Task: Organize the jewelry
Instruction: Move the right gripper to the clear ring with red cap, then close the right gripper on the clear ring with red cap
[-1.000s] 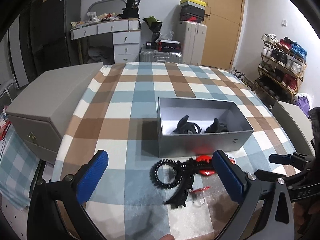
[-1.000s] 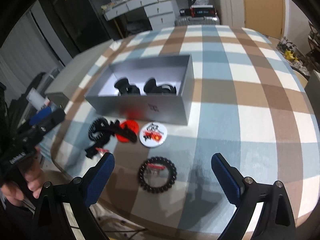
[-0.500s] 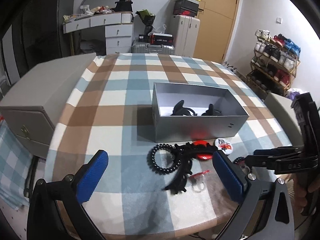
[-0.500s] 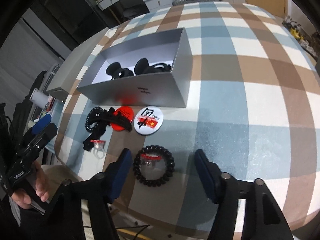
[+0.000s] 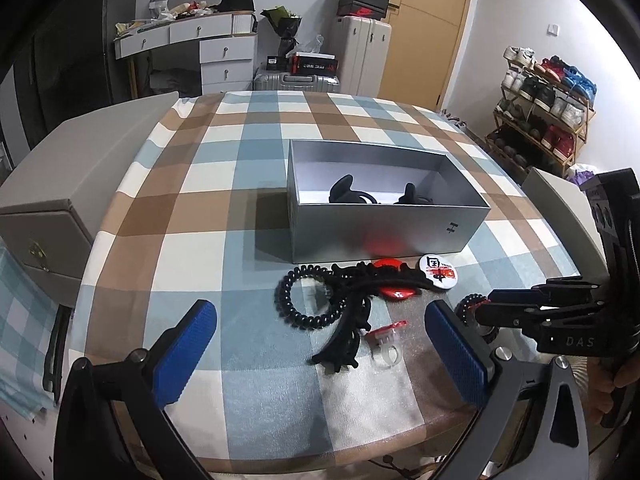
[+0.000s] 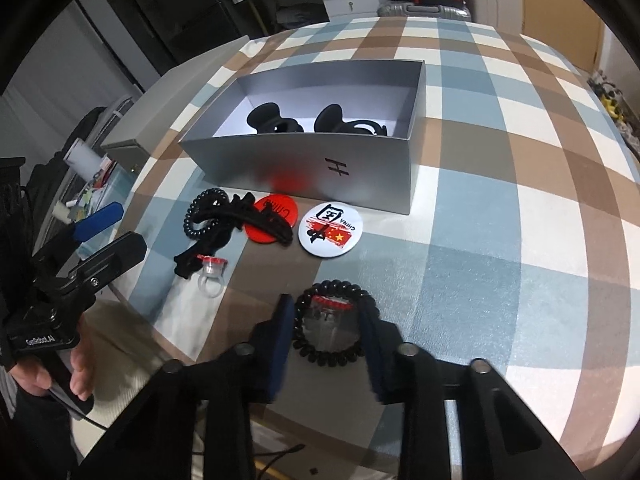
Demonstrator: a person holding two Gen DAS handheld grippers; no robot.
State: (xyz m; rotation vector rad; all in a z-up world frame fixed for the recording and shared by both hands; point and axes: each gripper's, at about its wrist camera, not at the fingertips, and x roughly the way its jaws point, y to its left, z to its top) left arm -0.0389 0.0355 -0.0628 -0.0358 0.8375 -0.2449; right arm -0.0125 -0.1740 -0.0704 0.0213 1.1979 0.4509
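Two coil bands (image 6: pixel 335 326), two badges (image 6: pixel 329 229), two rings (image 6: pixel 211 272).

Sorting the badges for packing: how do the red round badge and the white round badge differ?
The red badge is plain red and partly covered by a black hair claw; the white badge carries a red-and-black design and lies uncovered. Both are round, flat on the tablecloth, before the grey box.

White walls, a wooden door (image 5: pixel 428 28), a white drawer desk (image 5: pixel 200 46), suitcases (image 5: pixel 360 56) and a shoe rack (image 5: pixel 548 108)
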